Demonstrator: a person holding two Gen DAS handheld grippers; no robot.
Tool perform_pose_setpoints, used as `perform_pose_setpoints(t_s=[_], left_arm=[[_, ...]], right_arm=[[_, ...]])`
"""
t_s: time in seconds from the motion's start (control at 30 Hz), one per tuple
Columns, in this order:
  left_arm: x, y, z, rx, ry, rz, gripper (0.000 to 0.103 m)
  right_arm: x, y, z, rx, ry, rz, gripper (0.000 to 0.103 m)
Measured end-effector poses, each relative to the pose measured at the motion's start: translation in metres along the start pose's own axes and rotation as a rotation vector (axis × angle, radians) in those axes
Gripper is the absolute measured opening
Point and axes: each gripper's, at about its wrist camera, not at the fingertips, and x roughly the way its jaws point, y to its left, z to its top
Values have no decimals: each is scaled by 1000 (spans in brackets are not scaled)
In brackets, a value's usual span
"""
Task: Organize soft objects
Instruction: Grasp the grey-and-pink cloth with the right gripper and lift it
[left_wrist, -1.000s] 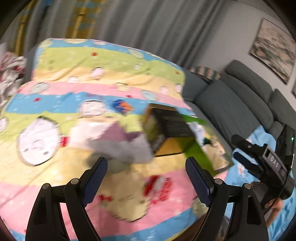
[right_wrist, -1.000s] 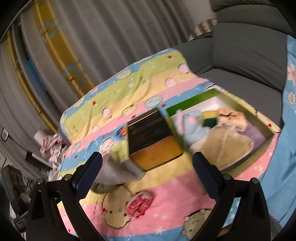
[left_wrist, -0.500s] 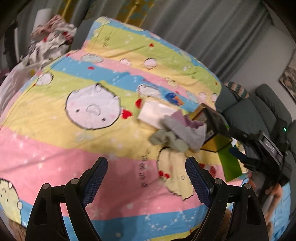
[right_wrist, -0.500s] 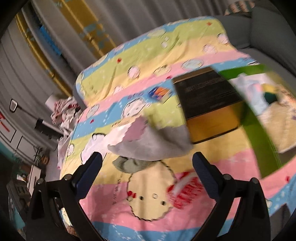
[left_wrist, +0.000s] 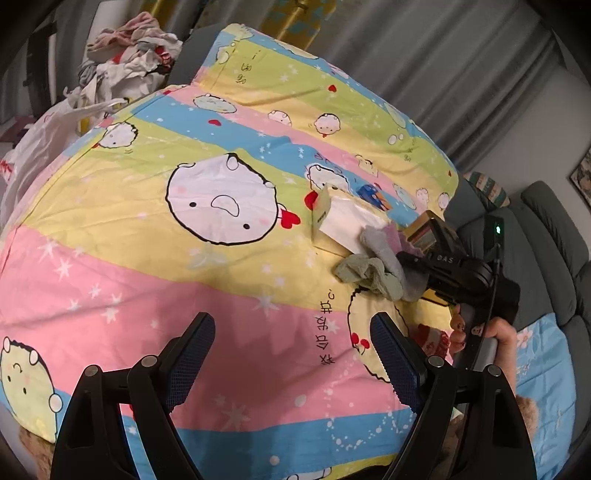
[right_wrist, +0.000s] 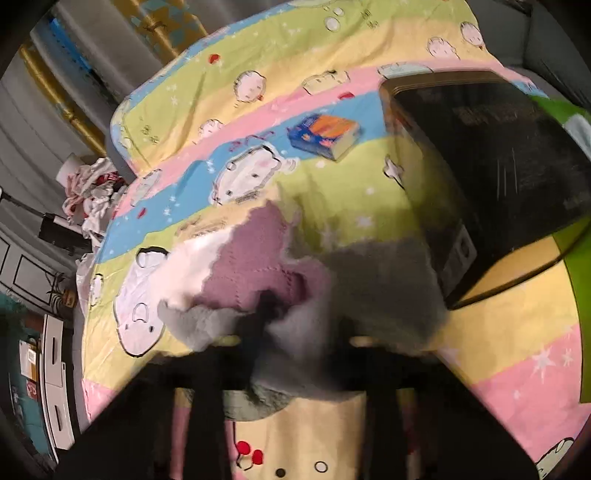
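Observation:
A small heap of soft cloths lies on the striped cartoon bedsheet: a grey cloth, a pale green cloth and a purple one. My right gripper reaches into the heap from the right. Its jaws are closing in a blur, with the grey cloth between them. My left gripper hovers open over the pink stripe, well to the left of the heap, and holds nothing.
A white packet lies under the heap's far side. A black and gold box stands just right of it, with a green tray beyond. A small blue box lies further back. Piled clothes and a grey sofa flank the bed.
The right gripper came down onto the heap and its jaws went from wide open to closed around the grey cloth. The left gripper swung left and lower, staying open.

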Motion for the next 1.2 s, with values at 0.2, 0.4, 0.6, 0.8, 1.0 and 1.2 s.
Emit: perform_pose_setpoints(t_s=[0.2, 0.4, 0.6, 0.8, 1.0, 1.2], left_arm=[[-4, 6, 2, -19, -9, -11, 86], [-13, 9, 3, -31, -27, -28, 86], [-29, 23, 5, -72, -68, 1, 86], [-40, 42, 7, -102, -93, 40, 86], [-11, 36, -3, -79, 5, 13, 86], [26, 0, -22, 36, 121, -49, 86]], right_arm=[[-67, 15, 2, -32, -120, 119, 10], [-146, 49, -6, -151, -232, 203, 10], [-156, 87, -41, -219, -136, 422, 10], [-80, 100, -87, -171, 138, 452, 12], [-27, 83, -112, -140, 263, 251, 13], [-19, 59, -117, -110, 274, 158, 15]])
